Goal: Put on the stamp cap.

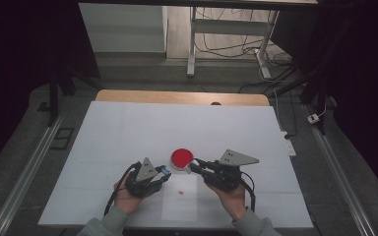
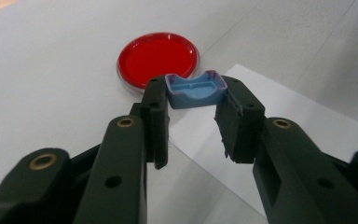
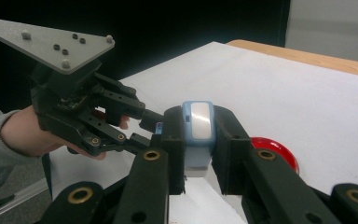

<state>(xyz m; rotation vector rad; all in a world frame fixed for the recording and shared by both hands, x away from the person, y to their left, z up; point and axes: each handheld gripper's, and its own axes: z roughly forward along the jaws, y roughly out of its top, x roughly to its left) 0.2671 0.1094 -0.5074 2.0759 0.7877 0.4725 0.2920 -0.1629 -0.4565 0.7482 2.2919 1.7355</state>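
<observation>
The bench lay under a white sheet in a dim room, with a smaller white paper near your edge and a red dish just beyond it. You held both tools low over that paper, close together.

Your left tool pinched a small blue cap at its very tips, hollow side toward the camera, the dish showing just behind it. Your right tool was clamped on a pale blue and white body, held upright between the pads. The two pieces sat near each other but apart.

The step looked like joining cap to body. For that, you would have done well to square the cap's open side to the body's end before closing the gap, since the cap's grip was shallow and a skewed push could have flicked it out. Slow, straight travel along one axis was the safer line, keeping both over the paper. A tiny red speck lay on the paper; what it was could not be told.
</observation>
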